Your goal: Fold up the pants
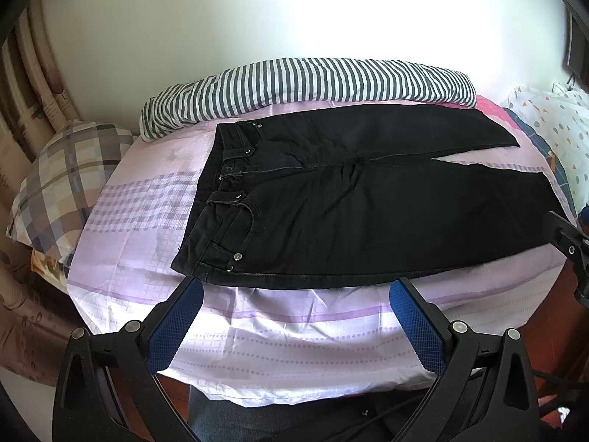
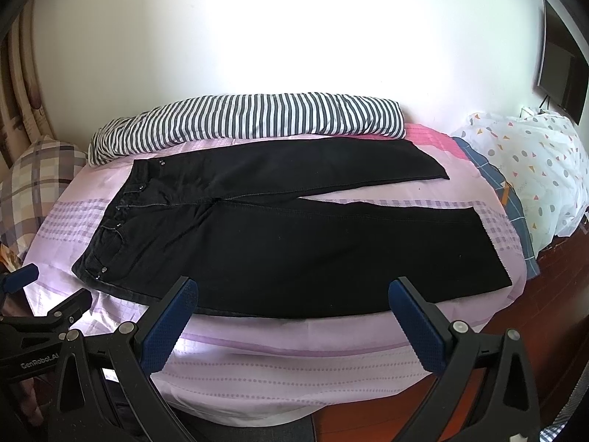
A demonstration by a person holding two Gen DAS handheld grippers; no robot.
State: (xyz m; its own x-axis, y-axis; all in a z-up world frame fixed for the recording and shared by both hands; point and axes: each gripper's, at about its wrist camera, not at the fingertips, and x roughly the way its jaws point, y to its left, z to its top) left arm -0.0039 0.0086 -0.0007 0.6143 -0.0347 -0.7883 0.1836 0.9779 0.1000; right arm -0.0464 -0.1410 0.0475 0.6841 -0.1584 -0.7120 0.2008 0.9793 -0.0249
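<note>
Black pants [image 1: 331, 213] lie flat on the lilac bed sheet [image 1: 140, 221], waistband to the left, the two legs spread apart to the right. They also show in the right wrist view [image 2: 294, 243]. My left gripper [image 1: 296, 287] is open and empty, just short of the near hem side by the waistband. My right gripper [image 2: 294, 287] is open and empty, at the near edge of the near leg. The right gripper's body shows at the right edge of the left wrist view [image 1: 574, 246]; the left gripper shows at the lower left of the right wrist view [image 2: 22, 280].
A striped rolled quilt [image 1: 313, 81] lies along the far side by the white wall. A plaid pillow [image 1: 70, 176] sits at the left, a dotted white pillow [image 2: 533, 169] at the right. The bed's near edge drops to a red-brown floor [image 2: 533, 316].
</note>
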